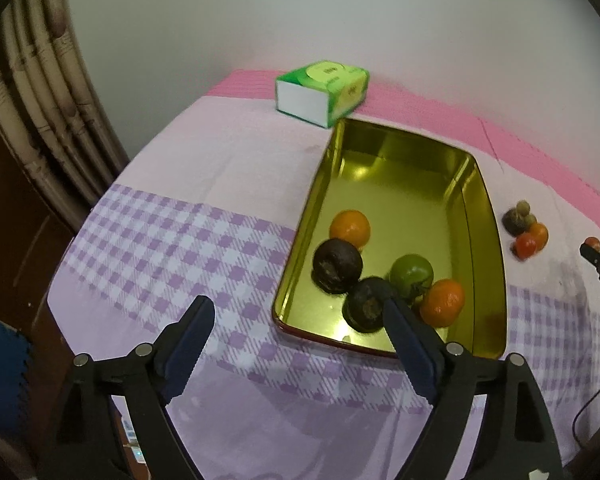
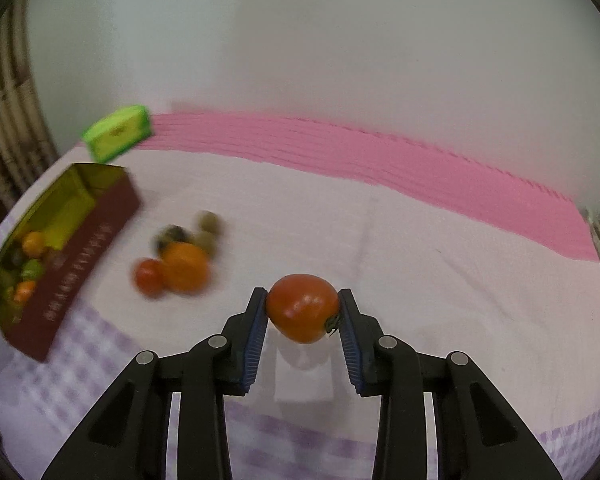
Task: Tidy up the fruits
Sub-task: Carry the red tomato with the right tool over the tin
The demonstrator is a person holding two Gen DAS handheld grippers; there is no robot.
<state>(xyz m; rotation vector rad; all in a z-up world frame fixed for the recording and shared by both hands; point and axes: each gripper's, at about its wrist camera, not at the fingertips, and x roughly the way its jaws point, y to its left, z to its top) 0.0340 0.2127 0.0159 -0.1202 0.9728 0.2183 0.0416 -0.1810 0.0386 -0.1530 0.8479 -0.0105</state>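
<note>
Only the right claw [image 2: 302, 308] grips a tomato [image 2: 302, 307] — left claw [image 1: 296, 316] gapes empty.

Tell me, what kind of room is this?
Probably a home, perhaps a dining table: a checked tablecloth, a tissue box by the wall, and a gold tin of fruit.

tin [image 1: 485, 216]: gold inside, maroon outside
cloth [image 1: 188, 236]: pale lilac, purple checks, pink band
box [image 1: 324, 90]: green, white end
tomato [image 2: 303, 307]: red-orange
</note>
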